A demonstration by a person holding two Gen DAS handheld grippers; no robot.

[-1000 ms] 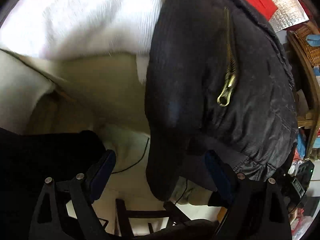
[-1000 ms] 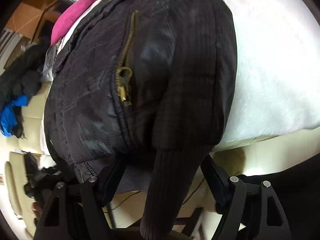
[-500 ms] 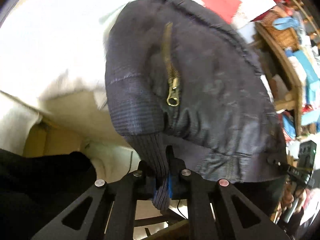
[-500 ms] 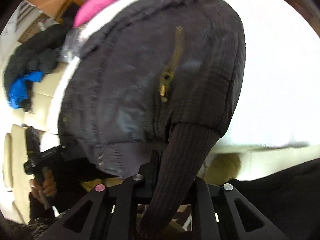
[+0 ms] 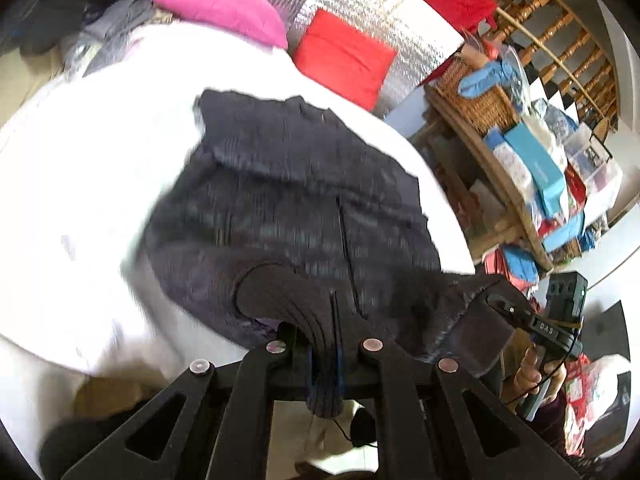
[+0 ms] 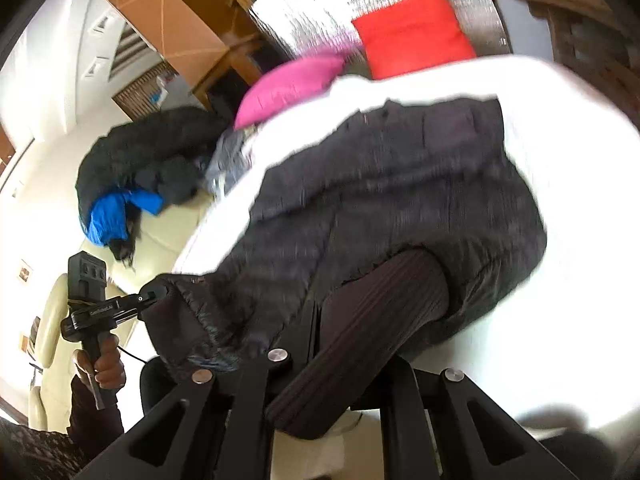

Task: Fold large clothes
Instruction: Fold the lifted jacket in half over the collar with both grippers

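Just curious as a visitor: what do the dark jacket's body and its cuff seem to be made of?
The jacket body looks like thin quilted synthetic, nylon perhaps, with a faint sheen and stitched lines. The cuff looks like matte ribbed knit, judging by its parallel ridges.

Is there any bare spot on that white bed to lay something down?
Yes: the white cover lies bare beside the dark jacket, up to the pink cushion. The shelf is crowded.

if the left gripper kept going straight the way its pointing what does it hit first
The left gripper is shut on the jacket's ribbed cuff. Straight ahead lies the dark jacket, spread on the white bedding, so it would most likely push into the jacket body first. Depth is hard to judge through the blur.
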